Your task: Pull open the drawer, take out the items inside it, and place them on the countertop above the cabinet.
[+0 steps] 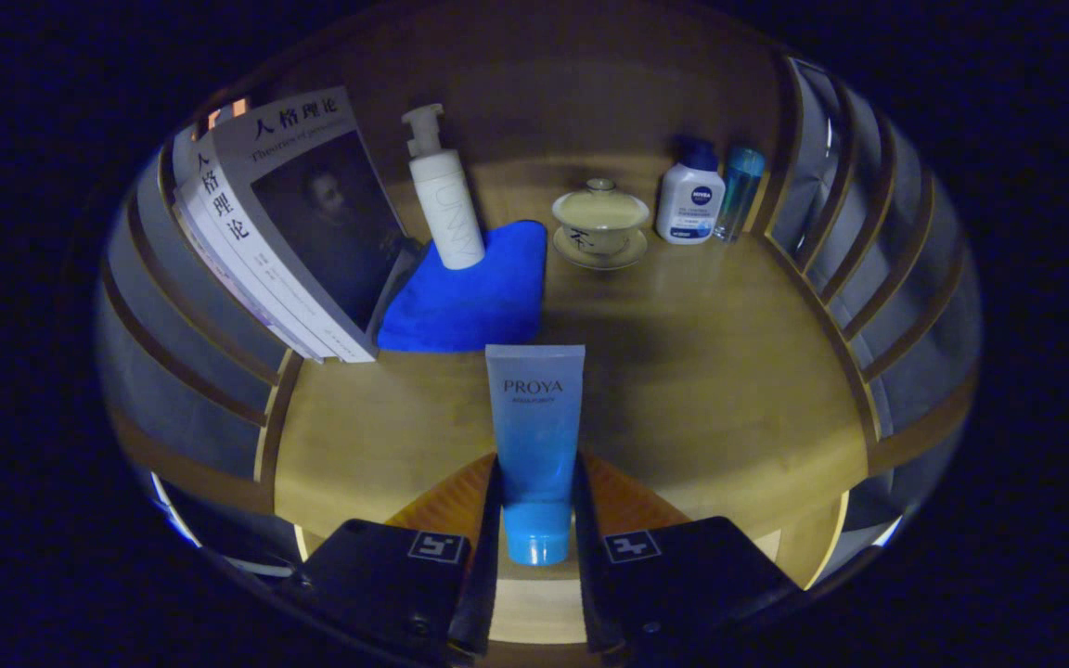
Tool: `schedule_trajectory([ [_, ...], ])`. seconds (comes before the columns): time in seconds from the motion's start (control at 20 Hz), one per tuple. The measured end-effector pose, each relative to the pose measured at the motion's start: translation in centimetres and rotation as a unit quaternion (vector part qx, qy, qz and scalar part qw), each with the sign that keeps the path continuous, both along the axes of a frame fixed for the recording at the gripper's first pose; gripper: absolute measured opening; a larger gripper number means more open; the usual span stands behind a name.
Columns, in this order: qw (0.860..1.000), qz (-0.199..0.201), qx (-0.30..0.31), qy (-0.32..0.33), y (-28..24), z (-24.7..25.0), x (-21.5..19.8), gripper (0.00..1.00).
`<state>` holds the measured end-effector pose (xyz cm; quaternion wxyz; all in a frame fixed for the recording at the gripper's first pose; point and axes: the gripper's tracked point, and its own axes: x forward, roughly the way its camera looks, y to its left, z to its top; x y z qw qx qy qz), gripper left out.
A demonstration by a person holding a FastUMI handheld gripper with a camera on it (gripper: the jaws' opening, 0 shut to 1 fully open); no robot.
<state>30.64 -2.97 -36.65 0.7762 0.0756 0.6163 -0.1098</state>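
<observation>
A light blue cosmetic tube (pixel 535 436) with a blue cap pointing toward me is clamped between my two fingers, and my gripper (pixel 536 506) is shut on it near the cap end. The tube sticks out forward over the wooden countertop (pixel 720 371). Whether it touches the wood I cannot tell. Beyond it lies a blue folded cloth (pixel 474 297), with a white pump bottle (pixel 442 199) standing on its far edge.
Several books (pixel 284 232) lean at the left. A lidded teacup on a saucer (pixel 599 224), a white bottle with a blue cap (pixel 690 195) and a slim blue bottle (pixel 740 190) stand at the back. Slatted wooden rails (pixel 855 269) flank both sides.
</observation>
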Motion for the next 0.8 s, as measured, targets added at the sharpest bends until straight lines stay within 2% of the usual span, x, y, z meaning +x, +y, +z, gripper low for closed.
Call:
schedule_trajectory([
  [0.25,1.0,0.015,0.001,-0.002,0.8,0.6,-0.7,0.5],
  [0.3,1.0,0.021,0.001,-0.005,1.1,1.1,-1.2,0.61],
  [0.4,0.999,0.032,0.005,-0.013,1.9,2.1,-2.4,0.69],
  [0.8,0.994,0.081,0.027,-0.07,5.2,7.8,-8.9,0.7],
])
